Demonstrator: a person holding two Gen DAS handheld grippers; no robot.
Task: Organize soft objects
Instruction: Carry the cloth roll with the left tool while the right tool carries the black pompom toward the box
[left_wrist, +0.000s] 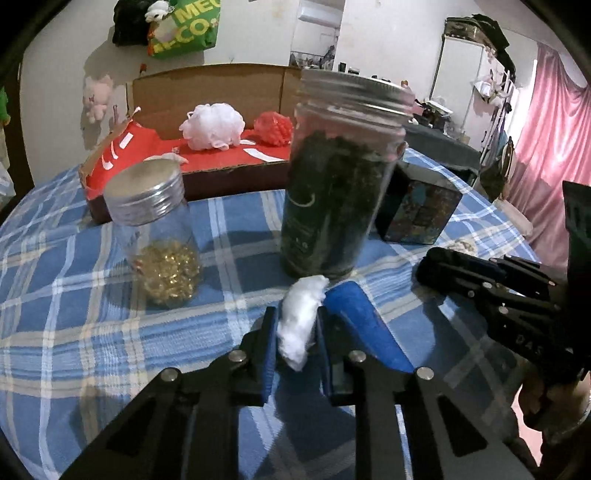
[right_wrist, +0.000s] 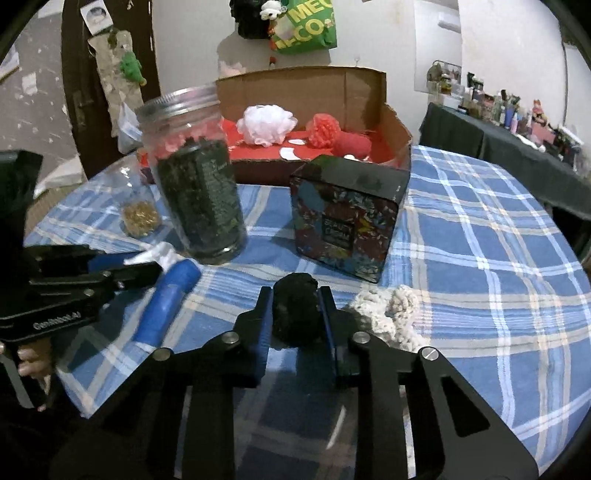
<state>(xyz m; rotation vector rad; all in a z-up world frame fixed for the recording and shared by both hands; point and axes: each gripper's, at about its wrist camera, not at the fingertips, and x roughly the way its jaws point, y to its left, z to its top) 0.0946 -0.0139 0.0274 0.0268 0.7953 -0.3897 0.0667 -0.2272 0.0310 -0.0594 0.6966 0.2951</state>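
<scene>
Pinching a white cotton wad (left_wrist: 301, 320) at lower centre, the left gripper (left_wrist: 295, 332) is closed on it. The right gripper (right_wrist: 295, 314) squeezes a black pompom (right_wrist: 295, 312); a cream crochet piece (right_wrist: 388, 314) lies just right, a dark-filled jar (right_wrist: 199, 192) upper left.

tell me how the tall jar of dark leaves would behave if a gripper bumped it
The tall jar is narrow for its height, so it probably tips rather than slides on the soft checked cloth. On its side, its round body would likely roll. The screwed-on lid should hold the leaves in.
</scene>
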